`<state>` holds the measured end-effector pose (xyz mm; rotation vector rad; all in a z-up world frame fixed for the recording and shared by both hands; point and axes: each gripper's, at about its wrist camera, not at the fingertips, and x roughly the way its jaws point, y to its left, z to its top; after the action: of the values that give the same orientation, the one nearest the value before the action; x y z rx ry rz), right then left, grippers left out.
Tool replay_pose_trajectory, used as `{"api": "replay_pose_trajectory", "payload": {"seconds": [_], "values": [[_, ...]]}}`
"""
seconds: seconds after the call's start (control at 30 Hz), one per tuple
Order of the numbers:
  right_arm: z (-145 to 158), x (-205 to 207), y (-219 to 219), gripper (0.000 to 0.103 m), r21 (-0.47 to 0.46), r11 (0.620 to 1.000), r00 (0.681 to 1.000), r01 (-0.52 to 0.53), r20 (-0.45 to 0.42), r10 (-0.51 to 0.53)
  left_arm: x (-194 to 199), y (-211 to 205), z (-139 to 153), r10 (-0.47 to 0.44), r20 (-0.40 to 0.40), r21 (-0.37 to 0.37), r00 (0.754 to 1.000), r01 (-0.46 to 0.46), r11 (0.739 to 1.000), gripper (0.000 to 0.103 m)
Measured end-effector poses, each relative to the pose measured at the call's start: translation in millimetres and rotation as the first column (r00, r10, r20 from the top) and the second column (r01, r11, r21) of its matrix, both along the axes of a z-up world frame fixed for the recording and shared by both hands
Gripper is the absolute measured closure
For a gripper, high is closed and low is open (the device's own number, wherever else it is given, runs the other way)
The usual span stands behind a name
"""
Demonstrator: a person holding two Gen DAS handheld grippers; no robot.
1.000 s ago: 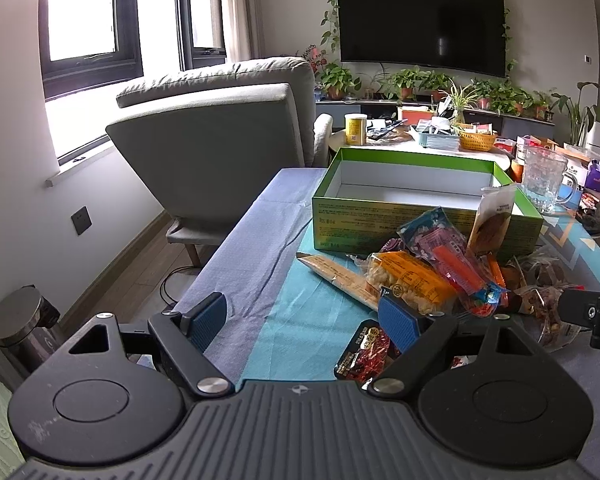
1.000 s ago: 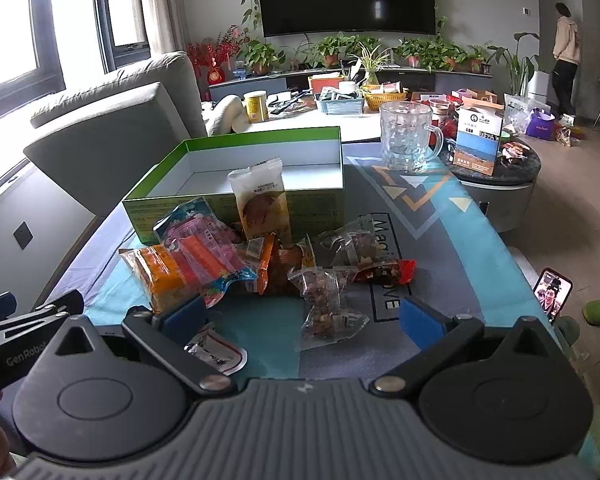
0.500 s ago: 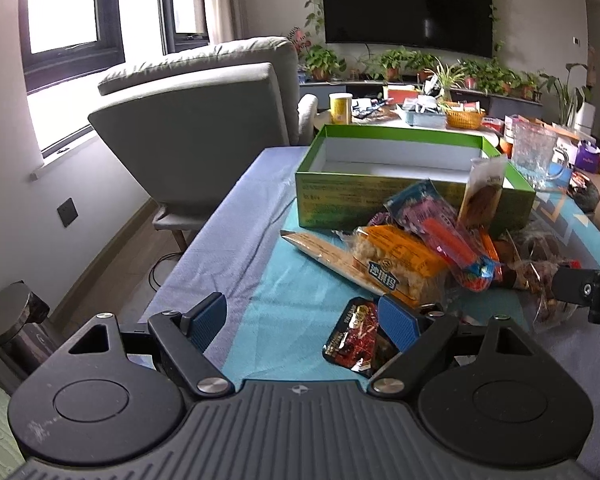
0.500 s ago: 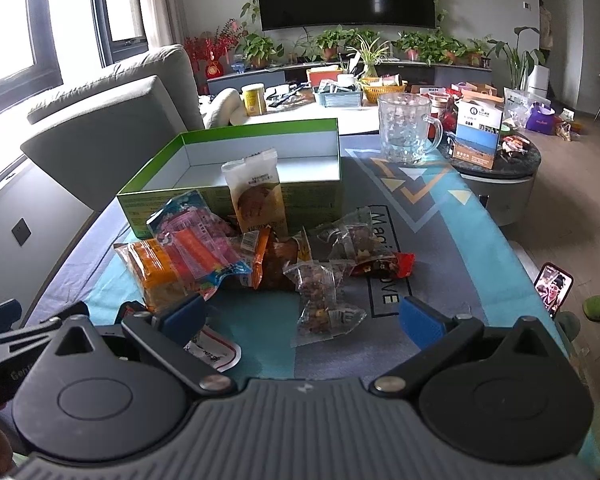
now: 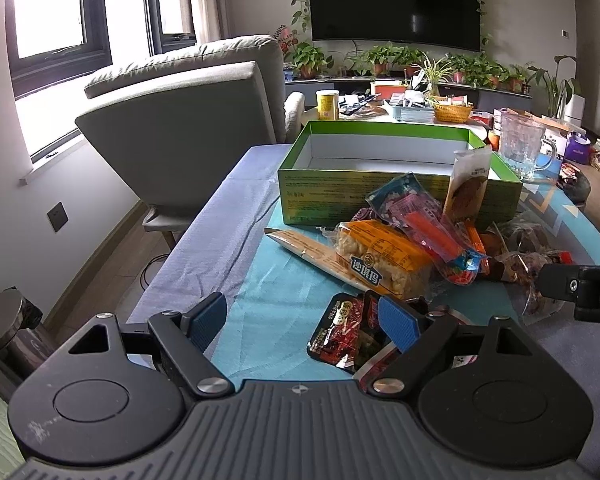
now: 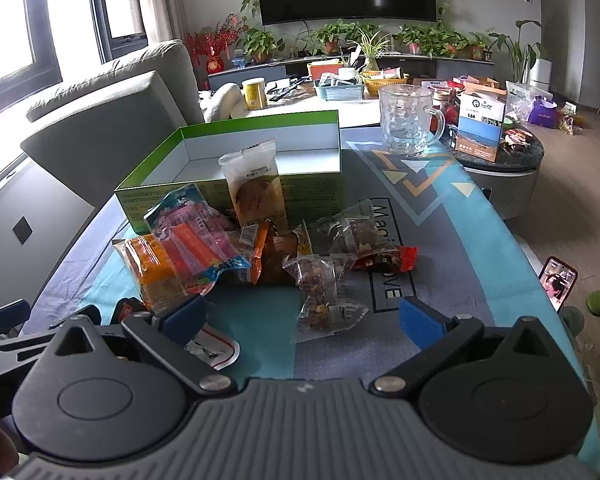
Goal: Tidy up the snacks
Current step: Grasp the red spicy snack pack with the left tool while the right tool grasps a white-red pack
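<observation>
The left gripper [image 5: 302, 318] sits at the bottom of its frame with its jaws spread apart and nothing between the blue pads [image 5: 208, 316]. A red-and-black packet [image 5: 342, 332] lies on the cloth [image 5: 284, 288] just under and beside the right-hand pad. The right gripper [image 6: 302, 320] also stands with its jaws apart and empty, low in its own frame; a clear nut bag [image 6: 324, 298] lies between and just beyond its pads.

The snack pile fills the middle of both frames: an orange pack [image 5: 384, 256], a pink-and-blue pack [image 5: 424, 224] lying on top of it, a long beige stick [image 5: 312, 252] to their left, and a cookie bag [image 6: 256, 188] leaning upright against the front wall of the green box [image 5: 328, 196]. The box is open and lies behind the pile. A glass mug [image 6: 408, 120] stands to the right of the box.
</observation>
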<state>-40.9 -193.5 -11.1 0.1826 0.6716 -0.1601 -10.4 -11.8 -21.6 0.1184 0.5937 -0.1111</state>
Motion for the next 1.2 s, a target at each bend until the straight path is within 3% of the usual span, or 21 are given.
{"api": "replay_pose_trajectory", "payload": {"seconds": [0.27, 0.5, 0.63, 0.7, 0.77, 0.93, 1.2], "values": [[-1, -3, -2, 0.043, -0.005, 1.0, 1.0, -0.011, -0.003, 0.011, 8, -2, -8, -0.044, -0.039, -0.028, 0.998, 0.043, 0.999, 0.021], [-5, -4, -8, 0.043, -0.047, 0.998, 0.999, -0.031, -0.021, 0.03, 28, -11, -27, -0.136, -0.124, -0.068, 0.983, 0.129, 0.989, 0.021], [-12, 0, -5, 0.044, -0.005, 0.992, 0.991, -0.123, -0.051, 0.122, 40, -4, -37, -0.139, -0.16, -0.102, 0.977, 0.123, 0.987, 0.021], [-16, 0, 0, 0.044, 0.001, 0.982, 0.981, -0.187, -0.06, 0.187, 45, 2, -39, -0.152, -0.162, -0.143, 0.975, 0.129, 0.981, 0.024], [-20, -2, 4, 0.044, -0.002, 0.97, 0.968, -0.245, -0.065, 0.244, 51, 7, -42, -0.171, -0.178, -0.176, 0.969, 0.14, 0.974, 0.039], [-23, -2, 12, 0.044, 0.019, 0.937, 0.935, -0.35, -0.052, 0.35, 55, 13, -45, -0.209, -0.165, -0.193, 0.964, 0.176, 0.965, 0.051], [-29, 6, 22, 0.044, 0.052, 0.925, 0.923, -0.376, -0.068, 0.379, 54, 25, -37, -0.221, -0.153, -0.252, 0.963, 0.179, 0.951, 0.055]]}}
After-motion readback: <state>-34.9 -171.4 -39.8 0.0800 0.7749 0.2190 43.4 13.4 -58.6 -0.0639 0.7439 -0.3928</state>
